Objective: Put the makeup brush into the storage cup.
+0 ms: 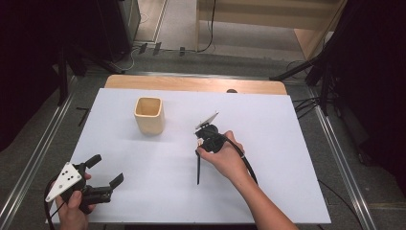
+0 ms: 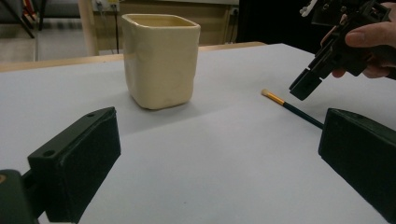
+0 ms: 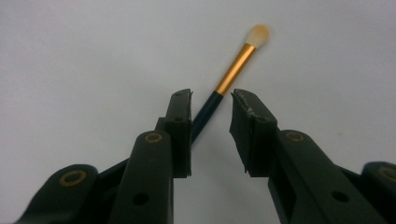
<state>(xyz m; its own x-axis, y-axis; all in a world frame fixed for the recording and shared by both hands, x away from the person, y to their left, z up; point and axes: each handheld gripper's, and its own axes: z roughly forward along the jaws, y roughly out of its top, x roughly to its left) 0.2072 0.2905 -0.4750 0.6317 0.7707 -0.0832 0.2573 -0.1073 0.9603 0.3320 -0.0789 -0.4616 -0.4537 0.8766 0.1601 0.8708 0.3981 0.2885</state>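
The left tool [image 1: 103,173] sits nearest the camera at the desk's [image 1: 287,191] near left corner, held in the person's left hand [image 1: 74,203], its jaws spread wide with nothing between them. In the left gripper view its two black pads frame the bottom corners, and past them stand the cup [image 2: 160,58] and the brush [image 2: 292,108].

The brush [image 1: 198,167] is a thin dark-handled one with a gold ferrule and a pale tip. It lies flat on the white desk right of centre, handle pointing toward the person, tip away. The right tool [image 1: 200,143], gripped by the right hand [image 1: 225,160], points down over the brush's far part. In the right gripper view [image 3: 212,135] the jaws stand narrowly apart, one on each side of the dark handle just behind the ferrule. The left-hand pad looks to be at the handle, while a clear gap shows at the other pad, so the brush is between the jaws but not clamped; whether that first pad truly touches is hard to tell from this angle.

The cream, square-mouthed cup [image 1: 149,115] stands upright toward the far left of the desk, well apart from the brush, with bare white surface between them. Nothing lies between the two tools either. A cable [image 1: 246,163] trails from the right tool back along the forearm.
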